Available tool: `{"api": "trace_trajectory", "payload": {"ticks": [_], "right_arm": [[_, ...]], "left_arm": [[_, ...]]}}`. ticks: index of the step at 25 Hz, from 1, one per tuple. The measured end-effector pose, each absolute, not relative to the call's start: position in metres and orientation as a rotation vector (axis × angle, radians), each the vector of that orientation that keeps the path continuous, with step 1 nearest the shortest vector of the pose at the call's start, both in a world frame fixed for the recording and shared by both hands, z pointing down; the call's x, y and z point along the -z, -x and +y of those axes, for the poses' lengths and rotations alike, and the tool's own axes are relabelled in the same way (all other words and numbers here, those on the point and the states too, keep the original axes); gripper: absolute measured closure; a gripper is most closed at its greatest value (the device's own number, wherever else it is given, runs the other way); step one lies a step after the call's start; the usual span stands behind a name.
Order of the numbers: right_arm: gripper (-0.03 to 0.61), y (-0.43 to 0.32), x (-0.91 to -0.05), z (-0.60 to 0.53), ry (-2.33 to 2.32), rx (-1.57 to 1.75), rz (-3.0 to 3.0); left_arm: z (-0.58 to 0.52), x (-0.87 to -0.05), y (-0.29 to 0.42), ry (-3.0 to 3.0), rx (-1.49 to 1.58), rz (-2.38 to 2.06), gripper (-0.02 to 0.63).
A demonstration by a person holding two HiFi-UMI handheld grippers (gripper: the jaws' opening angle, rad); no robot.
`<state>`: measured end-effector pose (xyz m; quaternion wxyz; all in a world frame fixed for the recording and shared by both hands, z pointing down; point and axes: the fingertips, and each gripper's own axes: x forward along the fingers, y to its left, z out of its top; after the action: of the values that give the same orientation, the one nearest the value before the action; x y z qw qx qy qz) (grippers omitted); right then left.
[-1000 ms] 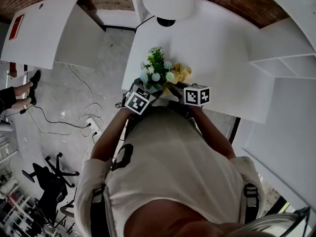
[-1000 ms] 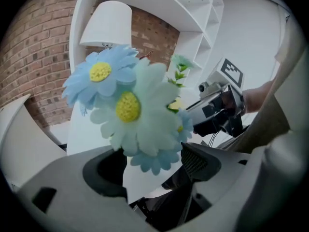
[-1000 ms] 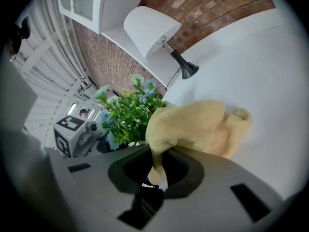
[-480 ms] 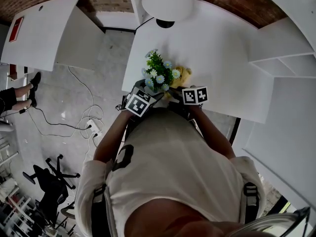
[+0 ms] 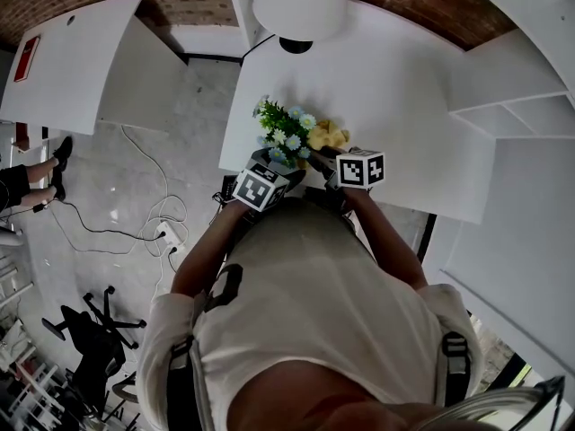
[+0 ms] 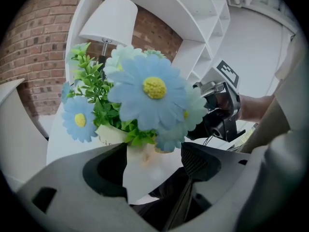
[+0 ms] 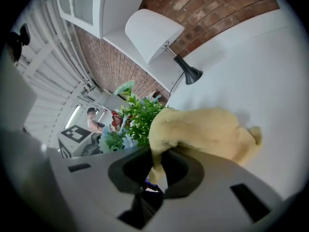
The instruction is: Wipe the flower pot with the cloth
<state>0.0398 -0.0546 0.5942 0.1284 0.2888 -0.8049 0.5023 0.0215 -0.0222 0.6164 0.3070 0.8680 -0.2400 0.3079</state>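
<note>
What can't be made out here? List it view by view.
- Left gripper view: only a pale strip of the flower pot shows; the flowers cover its rim, the jaws its sides.
- Head view: the flower pot is hidden under the flowers.
- Right gripper view: the cloth hides where it meets the flower pot; the background person is too small.

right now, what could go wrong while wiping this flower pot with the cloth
1. The left gripper holds the flower pot by its smooth white wall, near the table's front edge; a hard wipe might push it out of the jaws.
2. The right gripper pinches only a small fold of the yellow cloth, which could pull free.
3. The cloth sits right against the flowers, so it may snag leaves or petals.
</note>
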Motion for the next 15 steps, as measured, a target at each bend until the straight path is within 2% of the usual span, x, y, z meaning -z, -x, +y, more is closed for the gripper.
{"api": "trace_trajectory", "payload": {"ticks": [8, 15], "right_arm": [[0.520, -0.043, -0.646, -0.028, -0.833, -1.506, -2.207], [0.520, -0.048, -0.661, -0.020, -0.834, -1.519, -2.146]], "left_arm": [[-0.024, -0.615, -0.025, -2.265, -0.731, -0.641, 0.259], [-0.027, -0.615, 0.002, -2.338, -0.859, -0.638, 0.259]]}}
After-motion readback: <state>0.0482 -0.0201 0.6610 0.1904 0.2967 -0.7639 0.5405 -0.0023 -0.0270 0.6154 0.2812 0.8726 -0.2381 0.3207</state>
